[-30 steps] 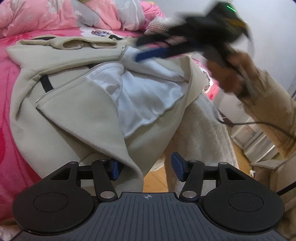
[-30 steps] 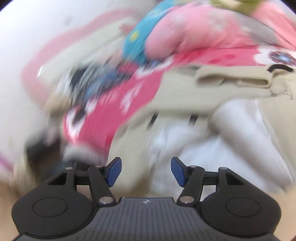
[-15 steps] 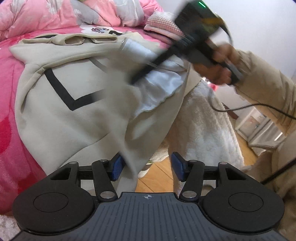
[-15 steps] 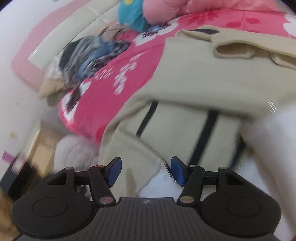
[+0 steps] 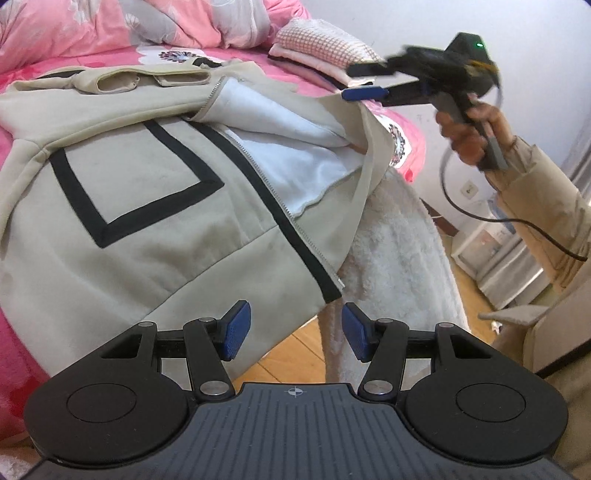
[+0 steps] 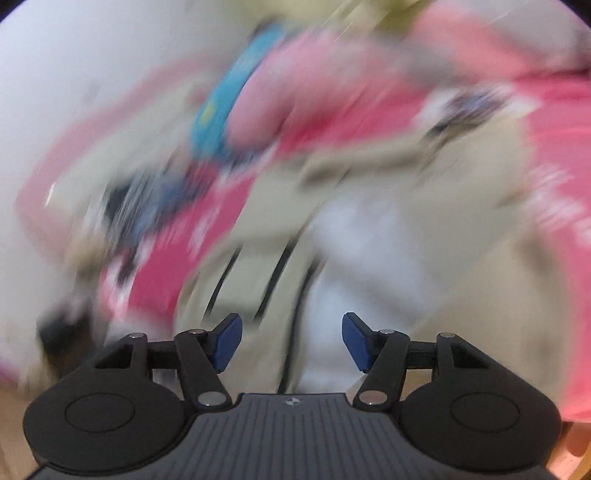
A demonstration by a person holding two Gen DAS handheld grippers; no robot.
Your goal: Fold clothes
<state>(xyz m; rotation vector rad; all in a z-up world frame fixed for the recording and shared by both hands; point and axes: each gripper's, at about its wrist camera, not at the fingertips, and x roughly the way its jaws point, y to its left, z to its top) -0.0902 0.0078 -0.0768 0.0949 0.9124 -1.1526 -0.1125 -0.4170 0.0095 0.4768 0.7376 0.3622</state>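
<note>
A beige zip jacket with black stripes lies spread on the pink bed, its left front panel flat and closed over. Its right front is open and shows the white lining. My left gripper is open and empty just off the jacket's hem at the bed edge. My right gripper is open and empty in the air above the jacket's right edge. The right wrist view is heavily blurred; its gripper is open above the jacket.
A pink floral bedsheet covers the bed. A pink quilt and a folded checked cloth lie at the far side. A white fleece blanket hangs off the bed over the wooden floor.
The left front panel, lifted a second ago, now lies flat over the jacket. My right gripper let go and moved up and to the right. My left gripper stays open at the hem.
</note>
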